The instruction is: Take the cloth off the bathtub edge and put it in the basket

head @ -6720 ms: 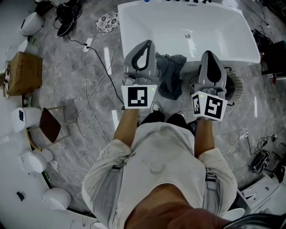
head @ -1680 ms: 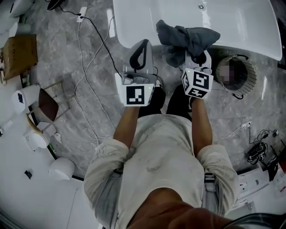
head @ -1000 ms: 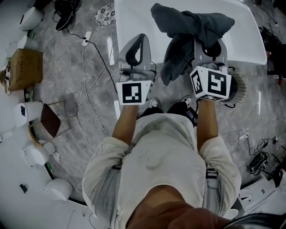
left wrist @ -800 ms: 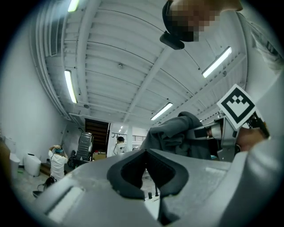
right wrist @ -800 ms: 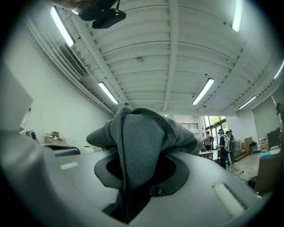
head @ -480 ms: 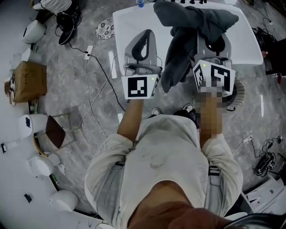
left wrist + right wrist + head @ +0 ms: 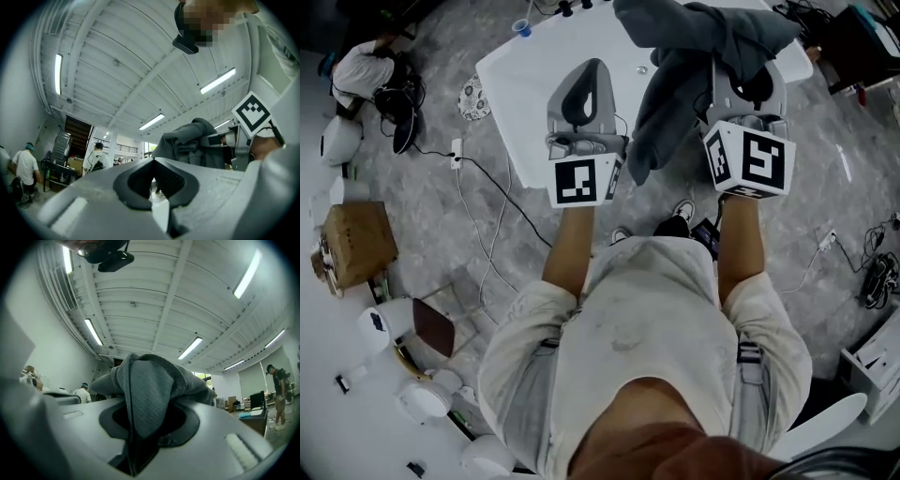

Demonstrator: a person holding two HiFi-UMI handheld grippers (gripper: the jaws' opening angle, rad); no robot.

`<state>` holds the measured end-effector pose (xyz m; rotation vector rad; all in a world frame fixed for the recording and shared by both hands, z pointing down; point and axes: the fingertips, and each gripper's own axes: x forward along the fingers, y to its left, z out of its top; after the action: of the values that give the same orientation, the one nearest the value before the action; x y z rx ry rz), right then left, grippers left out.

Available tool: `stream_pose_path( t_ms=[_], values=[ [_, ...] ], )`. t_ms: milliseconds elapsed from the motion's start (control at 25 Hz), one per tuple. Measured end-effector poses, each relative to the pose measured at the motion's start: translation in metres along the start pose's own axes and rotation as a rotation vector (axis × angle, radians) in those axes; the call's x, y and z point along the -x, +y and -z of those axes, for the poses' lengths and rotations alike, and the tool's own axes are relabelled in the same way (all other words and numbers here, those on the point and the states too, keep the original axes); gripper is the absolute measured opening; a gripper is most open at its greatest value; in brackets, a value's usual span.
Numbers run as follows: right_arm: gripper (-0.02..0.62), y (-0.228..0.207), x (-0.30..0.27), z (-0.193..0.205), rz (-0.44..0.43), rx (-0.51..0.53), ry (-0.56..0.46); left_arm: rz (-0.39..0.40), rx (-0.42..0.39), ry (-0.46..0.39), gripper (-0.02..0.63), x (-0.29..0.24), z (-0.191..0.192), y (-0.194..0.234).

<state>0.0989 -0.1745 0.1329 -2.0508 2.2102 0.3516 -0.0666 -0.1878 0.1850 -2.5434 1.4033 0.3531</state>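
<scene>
The dark grey cloth (image 7: 694, 56) hangs bunched from my right gripper (image 7: 748, 67), which is shut on it and held high above the floor. In the right gripper view the cloth (image 7: 150, 380) drapes over the jaws and runs down between them, hiding the tips of my right gripper (image 7: 150, 404). My left gripper (image 7: 589, 64) is alongside to the left, shut and holding nothing. The left gripper view shows its tips (image 7: 153, 160) meeting, with the cloth (image 7: 192, 145) beyond. The white bathtub (image 7: 534, 84) lies below and behind both. The basket is not in view.
A blue cup (image 7: 521, 28) stands on the tub's far rim. Cables (image 7: 478, 187) trail over the grey floor at the left, near a cardboard box (image 7: 352, 244) and several white fixtures. Other people (image 7: 98, 157) stand in the hall.
Both grippers have risen and swung with the cloth hanging from the right one. The bathtub has slid up and left in the head view, and the basket has left the frame.
</scene>
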Motion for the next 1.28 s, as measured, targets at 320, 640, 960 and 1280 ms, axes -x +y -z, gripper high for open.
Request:
stream_pose_path(
  t_ms=[320, 640, 960, 1280],
  values=[
    [0.107, -0.112, 0.041, 0.008, 0.185, 0.039, 0.028, 0.136, 0.057, -0.005, 0.0, -0.052, 0.018, -0.086],
    [0.107, -0.216, 0.094, -0.012, 0.372, 0.113, 0.016, 0.284, 0.103, -0.015, 0.0, -0.095, 0.024, -0.179],
    [0.109, -0.3, 0.141, -0.005, 0.495, 0.116, 0.035, 0.408, 0.127, -0.01, 0.0, -0.129, 0.033, -0.273],
    [0.109, -0.363, 0.165, 0.029, 0.518, 0.054, 0.083, 0.484, 0.132, 0.015, 0.0, -0.155, 0.051, -0.351]
  ],
)
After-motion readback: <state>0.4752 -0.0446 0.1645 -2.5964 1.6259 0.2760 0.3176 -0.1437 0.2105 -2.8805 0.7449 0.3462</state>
